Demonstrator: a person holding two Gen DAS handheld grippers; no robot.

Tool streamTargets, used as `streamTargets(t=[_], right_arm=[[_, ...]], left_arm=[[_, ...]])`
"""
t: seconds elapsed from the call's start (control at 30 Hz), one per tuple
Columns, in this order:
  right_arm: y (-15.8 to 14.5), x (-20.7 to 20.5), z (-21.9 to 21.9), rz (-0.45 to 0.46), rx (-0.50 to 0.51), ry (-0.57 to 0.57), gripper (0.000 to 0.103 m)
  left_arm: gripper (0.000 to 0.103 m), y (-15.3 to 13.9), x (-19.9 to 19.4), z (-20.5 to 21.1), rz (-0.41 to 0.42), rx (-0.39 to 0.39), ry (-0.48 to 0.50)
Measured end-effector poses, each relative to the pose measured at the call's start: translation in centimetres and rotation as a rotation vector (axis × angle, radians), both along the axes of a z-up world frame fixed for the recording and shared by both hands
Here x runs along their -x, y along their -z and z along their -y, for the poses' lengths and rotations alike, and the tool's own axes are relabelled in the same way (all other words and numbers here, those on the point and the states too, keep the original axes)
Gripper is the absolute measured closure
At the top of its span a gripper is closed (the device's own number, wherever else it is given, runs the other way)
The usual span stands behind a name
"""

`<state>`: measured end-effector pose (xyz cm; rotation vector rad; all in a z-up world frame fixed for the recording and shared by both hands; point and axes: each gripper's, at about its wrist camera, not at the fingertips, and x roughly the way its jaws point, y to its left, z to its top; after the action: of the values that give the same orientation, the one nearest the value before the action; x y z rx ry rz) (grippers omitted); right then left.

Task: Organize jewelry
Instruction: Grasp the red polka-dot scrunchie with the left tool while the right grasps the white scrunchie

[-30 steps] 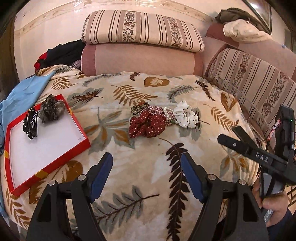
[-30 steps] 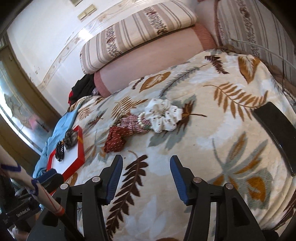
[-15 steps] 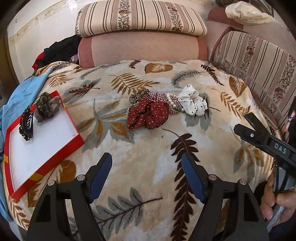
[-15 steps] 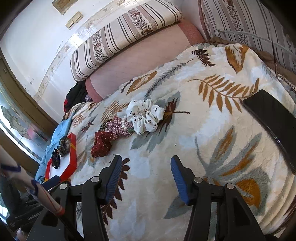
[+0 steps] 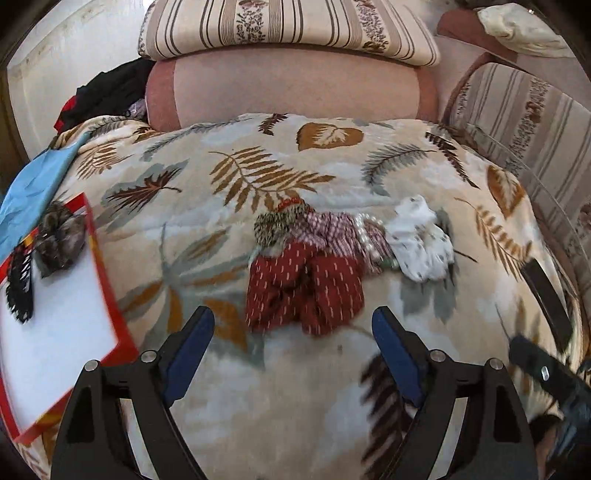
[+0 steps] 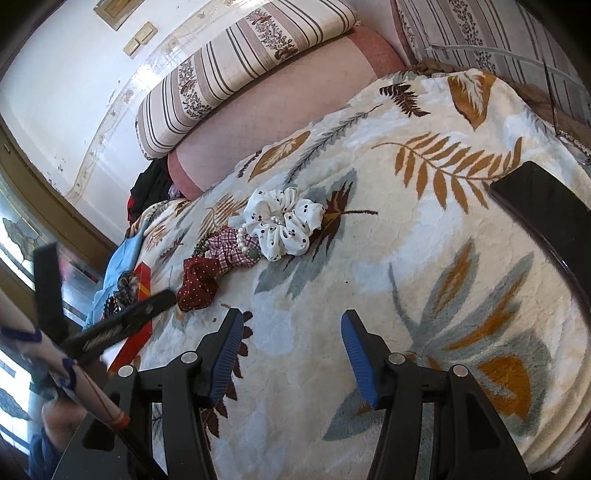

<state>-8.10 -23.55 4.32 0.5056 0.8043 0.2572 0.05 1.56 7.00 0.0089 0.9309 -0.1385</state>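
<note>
Left wrist view: left gripper (image 5: 293, 334) jaws wide apart, holding nothing, low over the blanket (image 5: 229, 398) with the red scrunchie (image 5: 306, 288) just ahead between the fingers. Behind it lie the plaid scrunchie (image 5: 332, 227), speckled scrunchie (image 5: 275, 225), pearl bracelet (image 5: 365, 225) and white scrunchie (image 5: 421, 240), all bunched and touching. This view alone shows the tray (image 5: 107, 277) interior: white floor, red rim, dark scrunchie (image 5: 59, 238) and black claw clip (image 5: 20, 284) at its far end, the rest of the floor bare. Heavy motion blur here; pile edges smear.

Right wrist view: right gripper (image 6: 291, 350) jaws also wide apart, empty, above bare blanket (image 6: 406, 258), well apart from the pile. White scrunchie (image 6: 284, 219) and pearl bracelet (image 6: 242, 236) are sharp; the red scrunchie (image 6: 197, 284) sits nearest the tray (image 6: 142, 280). The left gripper body crosses in front and hides most of the tray. A black slab (image 6: 546, 229) lies at the right bed edge, cut off by the frame; can't tell what it is.

Tray sits at the left bed edge, partly cropped in both views. Open blanket between pile and tray, and around the right gripper. Pillows (image 5: 288, 29) bound the far side.
</note>
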Motion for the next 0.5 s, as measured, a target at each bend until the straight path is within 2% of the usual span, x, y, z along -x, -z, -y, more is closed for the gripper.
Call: streamTargets(t=[0.23,0.27,0.3,0.33,0.37,0.47,0.5], right_arm=[[0.4,-0.3,0.4,-0.012,-0.006,0.006,0.043],[0.5,-0.4,0.3,-0.014,-0.003,0.006,0.043],[0.5,-0.5,0.3,-0.016,-0.002,0.006,0.043],[0.5,-0.5,0.3,-0.018,0.0,0.005,0.043],[0.6,-0.6,0.3,-0.019,0.002,0.005,0.043],[0.6,-0.9,0.1,-0.016,0.01,0.006,0.043],[0.6,-1.0,0.0,-0.014,0.013,0.006,0.043]], left_arm=[[0.017,3.0,-4.3,1.0,-0.043,-0.035,-0.012],[0.019,3.2,-4.5,0.9,-0.042,-0.027,-0.016],[0.025,3.3,-4.6,0.6,-0.038,-0.004,-0.018],[0.044,3.4,-4.6,0.5,-0.042,0.012,-0.019],[0.057,3.6,-4.6,0.4,-0.049,0.023,-0.017],[0.076,3.4,-3.8,0.1,-0.021,0.031,-0.006],[0.079,3.2,-3.5,0.1,-0.015,0.031,0.0]])
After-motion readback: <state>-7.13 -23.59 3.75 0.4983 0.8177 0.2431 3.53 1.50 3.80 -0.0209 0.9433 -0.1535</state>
